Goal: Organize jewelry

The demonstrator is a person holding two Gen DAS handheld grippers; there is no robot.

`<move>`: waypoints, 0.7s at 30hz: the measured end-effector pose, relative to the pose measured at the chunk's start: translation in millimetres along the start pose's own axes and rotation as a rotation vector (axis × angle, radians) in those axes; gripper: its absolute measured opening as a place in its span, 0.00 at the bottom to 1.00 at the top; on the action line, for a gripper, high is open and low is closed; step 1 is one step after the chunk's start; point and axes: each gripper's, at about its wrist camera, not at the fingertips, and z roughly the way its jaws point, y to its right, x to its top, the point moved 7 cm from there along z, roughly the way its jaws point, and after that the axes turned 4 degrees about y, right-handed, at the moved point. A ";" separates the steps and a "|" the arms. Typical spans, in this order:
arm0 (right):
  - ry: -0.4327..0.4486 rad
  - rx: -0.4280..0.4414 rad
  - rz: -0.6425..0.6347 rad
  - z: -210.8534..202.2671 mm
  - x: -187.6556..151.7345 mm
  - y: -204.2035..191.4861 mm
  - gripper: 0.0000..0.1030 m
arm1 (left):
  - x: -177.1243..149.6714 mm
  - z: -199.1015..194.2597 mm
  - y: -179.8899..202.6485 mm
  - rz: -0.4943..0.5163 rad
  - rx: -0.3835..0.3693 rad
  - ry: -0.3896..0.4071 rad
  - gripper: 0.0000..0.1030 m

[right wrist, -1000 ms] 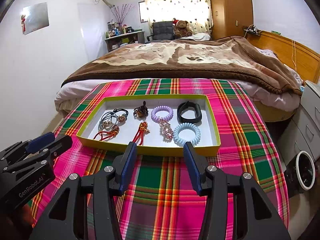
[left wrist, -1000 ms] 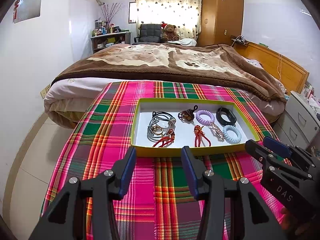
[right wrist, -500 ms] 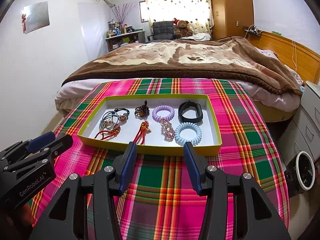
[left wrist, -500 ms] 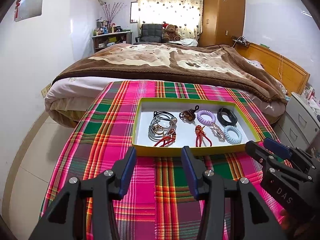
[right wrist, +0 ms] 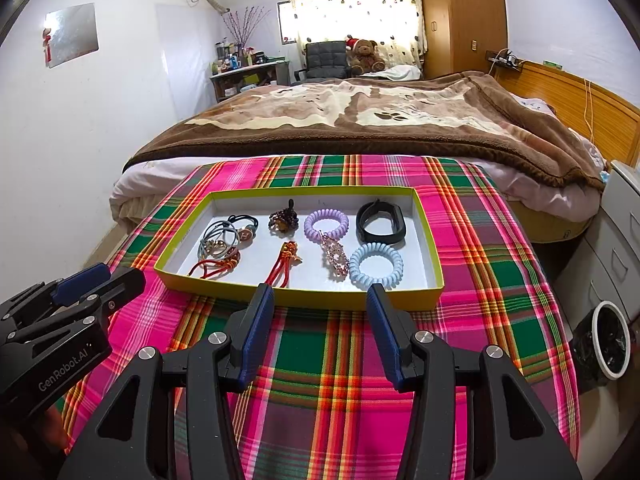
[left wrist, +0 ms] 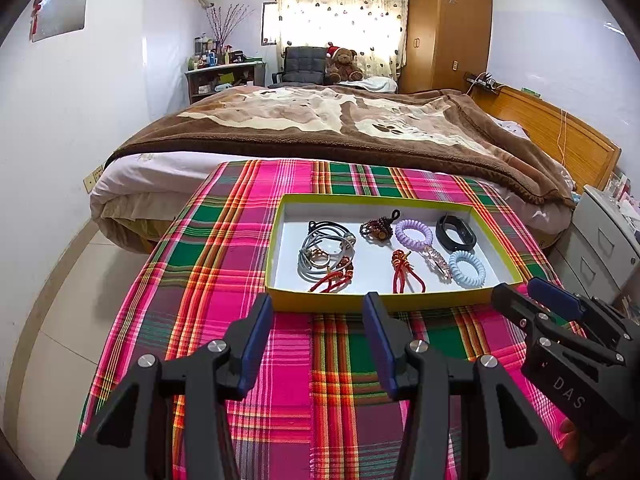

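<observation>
A shallow yellow-rimmed tray (left wrist: 496, 242) (right wrist: 430, 236) with a white floor lies on the plaid cloth. In it lie grey hair ties (left wrist: 320, 254) (right wrist: 218, 240), red cord knots (left wrist: 402, 270) (right wrist: 286, 262), a beaded charm (left wrist: 376, 229) (right wrist: 283, 219), a purple coil tie (left wrist: 414, 234) (right wrist: 326, 222), a pale blue coil tie (left wrist: 467, 269) (right wrist: 375, 266), a black band (left wrist: 456, 233) (right wrist: 381, 222) and a sparkly clip (left wrist: 437, 260) (right wrist: 335, 254). My left gripper (left wrist: 318, 306) hovers open just short of the tray's near rim. My right gripper (right wrist: 320, 298) hovers open there too, empty.
The plaid cloth (left wrist: 224, 264) covers a table with its edges at left and right. A bed with a brown blanket (left wrist: 340, 124) lies behind. Grey drawers (left wrist: 600, 248) stand at the right, and a bin (right wrist: 608, 338) sits on the floor.
</observation>
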 end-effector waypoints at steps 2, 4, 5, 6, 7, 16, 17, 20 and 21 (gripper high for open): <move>0.002 0.000 0.000 0.2 0.1 0.0 0.47 | 0.0 0.3 -0.1 0.000 0.000 -0.001 0.47; 0.001 0.000 0.000 0.8 -0.4 0.5 0.47 | -0.3 1.0 -0.1 0.001 0.000 -0.002 0.47; 0.002 -0.001 0.000 0.8 -0.4 0.5 0.47 | 0.0 1.0 0.2 0.001 -0.001 -0.002 0.47; 0.001 -0.001 0.001 0.8 -0.6 0.3 0.47 | -0.3 1.2 0.3 0.001 -0.002 -0.004 0.47; 0.001 0.000 0.001 0.8 -0.4 0.4 0.47 | -0.2 1.1 0.3 0.000 -0.002 -0.004 0.47; -0.002 -0.002 0.002 1.2 -1.2 1.4 0.47 | -2.4 2.6 0.3 -0.012 -0.004 -0.011 0.47; -0.001 -0.001 0.002 1.3 -1.0 1.2 0.47 | -2.4 2.7 1.0 -0.013 -0.003 -0.012 0.47; -0.001 -0.002 -0.002 1.7 -1.2 1.1 0.47 | -3.0 4.1 0.4 -0.013 0.004 -0.012 0.47; -0.002 -0.001 0.000 1.7 -1.2 1.0 0.47 | -3.2 4.4 0.5 -0.014 0.006 -0.013 0.47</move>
